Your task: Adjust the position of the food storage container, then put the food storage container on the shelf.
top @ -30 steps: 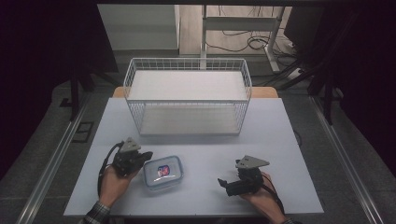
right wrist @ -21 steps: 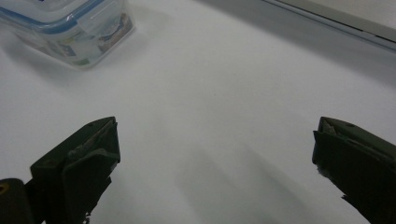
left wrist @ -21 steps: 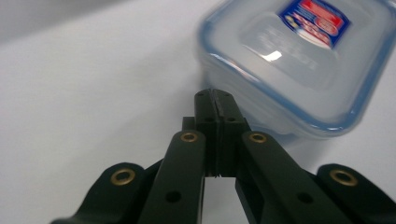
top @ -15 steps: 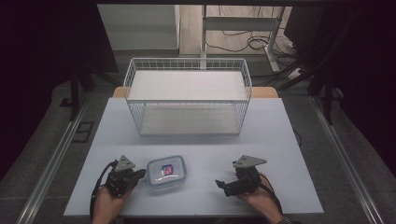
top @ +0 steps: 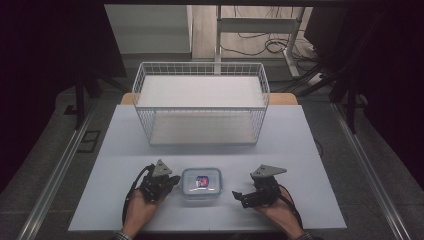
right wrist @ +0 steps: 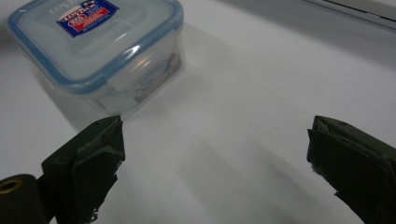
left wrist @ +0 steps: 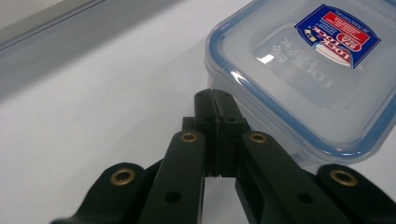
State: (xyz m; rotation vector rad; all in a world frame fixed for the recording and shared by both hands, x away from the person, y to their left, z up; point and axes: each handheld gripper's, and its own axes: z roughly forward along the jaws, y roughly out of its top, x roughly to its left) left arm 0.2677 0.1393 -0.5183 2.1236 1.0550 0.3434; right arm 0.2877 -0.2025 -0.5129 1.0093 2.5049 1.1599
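Rigid, smooth lidded container (top: 201, 181) near the surface's front edge, best gripped at its side walls; left hand-held gripper (top: 168, 182) closed empty, right hand-held gripper (top: 239, 196) spread wide.

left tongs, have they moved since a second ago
Yes. In the high view the left tongs have come toward the near table edge, farther from the wire basket, and now sit shut beside the lidded plastic container.

Both grippers are black, the left gripper (top: 172, 180) and the right gripper (top: 239, 196) each topped by a grey three-cornered plate and trailing a black cable. The left gripper's fingers (left wrist: 209, 112) show brass-coloured rivets along their linkage bars. A patterned cuff shows at each wrist.
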